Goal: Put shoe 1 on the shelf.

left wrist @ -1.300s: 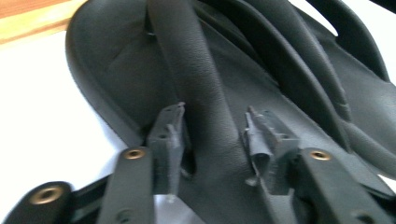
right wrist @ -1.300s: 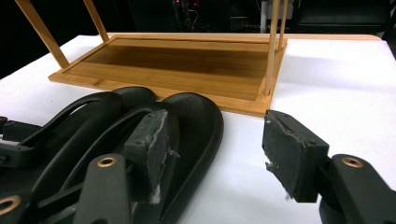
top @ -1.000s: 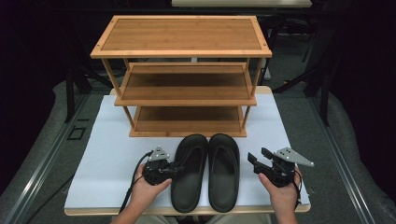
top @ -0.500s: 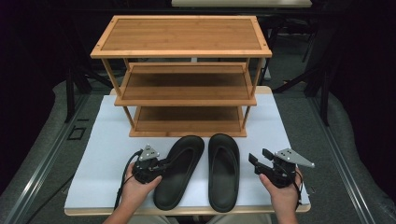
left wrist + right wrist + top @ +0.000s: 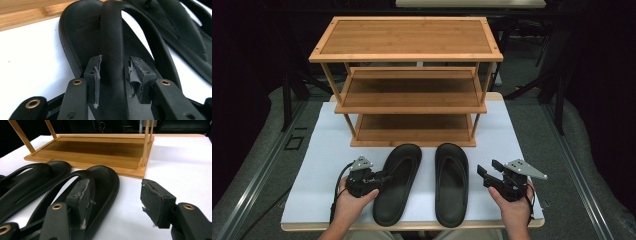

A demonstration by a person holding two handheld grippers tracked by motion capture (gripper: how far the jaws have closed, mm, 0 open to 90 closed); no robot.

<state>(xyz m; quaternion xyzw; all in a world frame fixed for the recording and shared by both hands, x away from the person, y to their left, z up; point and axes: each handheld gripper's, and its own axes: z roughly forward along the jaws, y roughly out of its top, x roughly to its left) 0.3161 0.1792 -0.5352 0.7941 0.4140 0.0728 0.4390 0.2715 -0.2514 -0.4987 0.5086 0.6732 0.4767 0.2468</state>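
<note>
Left gripper view: the left gripper (image 5: 116, 75), jaws just opening, straddles the left sandal's (image 5: 82, 32) smooth rubber strap; the right gripper (image 5: 120, 200) gapes empty.

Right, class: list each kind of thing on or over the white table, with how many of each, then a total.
Black flip-flops: 2, the left flip-flop and the right flip-flop
Wooden shoe rack: 1
Hand-held grippers: 2, the left gripper and the right gripper
Total: 5

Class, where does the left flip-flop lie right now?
In the high view, the left flip-flop lies angled on the white table, before the wooden rack.
</note>
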